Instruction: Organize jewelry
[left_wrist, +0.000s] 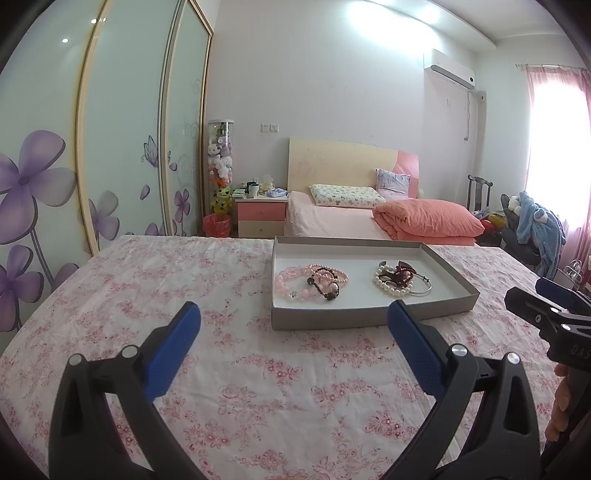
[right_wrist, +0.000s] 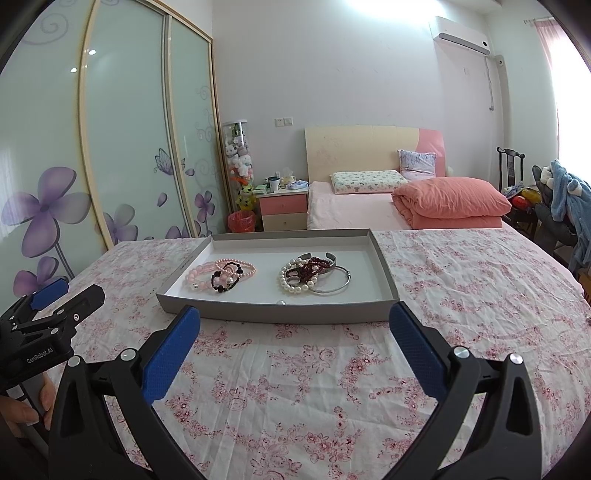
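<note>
A shallow grey tray (right_wrist: 384, 269) lies on the flower-print bedspread (right_wrist: 332, 387), its long axis running left to right, just beyond both grippers. Inside it the jewelry sits in two heaps: pink and dark bead bracelets (right_wrist: 221, 275) on the left, and a pearl bracelet tangled with dark red beads and silver bangles (right_wrist: 314, 277) on the right. A loose pearl (right_wrist: 281, 303) rests by the near wall. Sorting seems partly done, though the right heap looks unsorted. The left gripper (left_wrist: 293, 321) and right gripper (right_wrist: 293, 323) both hang spread wide, carrying nothing.
</note>
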